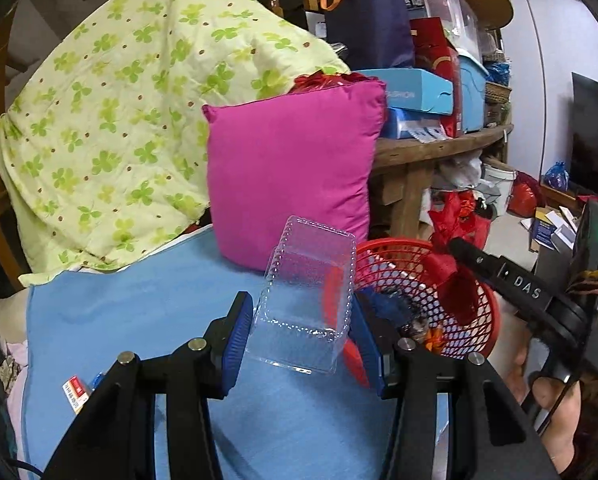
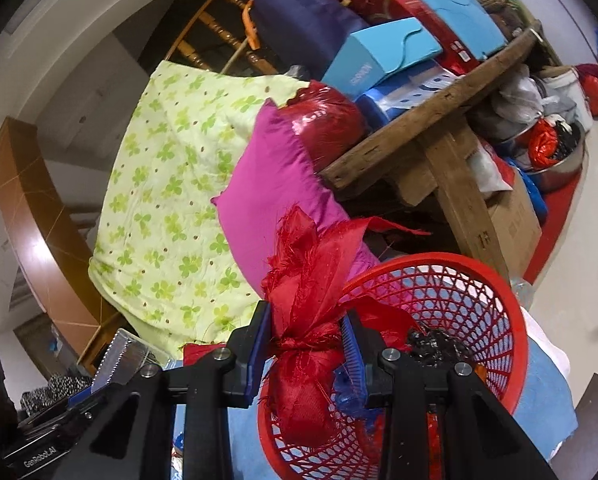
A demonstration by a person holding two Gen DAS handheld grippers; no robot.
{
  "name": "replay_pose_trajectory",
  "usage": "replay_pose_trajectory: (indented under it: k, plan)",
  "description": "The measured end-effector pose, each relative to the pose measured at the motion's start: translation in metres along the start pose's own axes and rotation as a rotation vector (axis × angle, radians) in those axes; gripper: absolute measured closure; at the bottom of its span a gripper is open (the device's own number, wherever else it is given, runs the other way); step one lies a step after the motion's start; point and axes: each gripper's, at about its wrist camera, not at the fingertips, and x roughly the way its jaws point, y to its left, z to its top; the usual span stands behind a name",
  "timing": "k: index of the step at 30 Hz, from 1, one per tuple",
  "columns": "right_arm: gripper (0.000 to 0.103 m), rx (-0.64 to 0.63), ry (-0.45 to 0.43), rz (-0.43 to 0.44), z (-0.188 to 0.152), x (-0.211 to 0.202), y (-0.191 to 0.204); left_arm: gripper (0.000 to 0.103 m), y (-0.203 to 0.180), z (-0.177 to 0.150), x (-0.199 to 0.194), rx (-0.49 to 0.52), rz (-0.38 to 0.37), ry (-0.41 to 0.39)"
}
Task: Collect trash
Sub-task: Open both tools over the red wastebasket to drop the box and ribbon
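Magenta pillow (image 1: 291,168) upright on blue sheet (image 1: 139,312), leaning against green clover-print quilt (image 1: 111,120). Beside it, wooden surface (image 1: 439,146) stacked with light-blue box (image 1: 415,94), navy bag (image 1: 363,24) with orange handle, red boxes (image 1: 439,52).

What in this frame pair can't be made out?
- Red mesh plastic basket: its contents, right wrist view, hidden by the knotted red fabric bundle in the right tongs.
- Small red-and-white printed box: left wrist view, too small to read, cut off by the left tongs holding the clear plastic clamshell container.
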Motion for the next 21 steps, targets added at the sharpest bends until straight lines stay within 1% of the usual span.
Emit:
replay_pose_trajectory:
  k: [6, 12, 21]
  plan:
    - [0.066, 0.031, -0.010, -0.017, 0.005, -0.003, -0.013, 0.051, -0.012, 0.005, 0.004, 0.008, -0.047, -0.003]
    - [0.066, 0.081, -0.010, -0.029, 0.009, -0.006, -0.029, 0.051, -0.020, 0.005, 0.016, -0.003, -0.102, 0.024]
    - [0.065, 0.073, -0.005, -0.039, 0.009, -0.008, -0.032, 0.051, -0.031, -0.001, 0.038, -0.024, -0.155, 0.078]
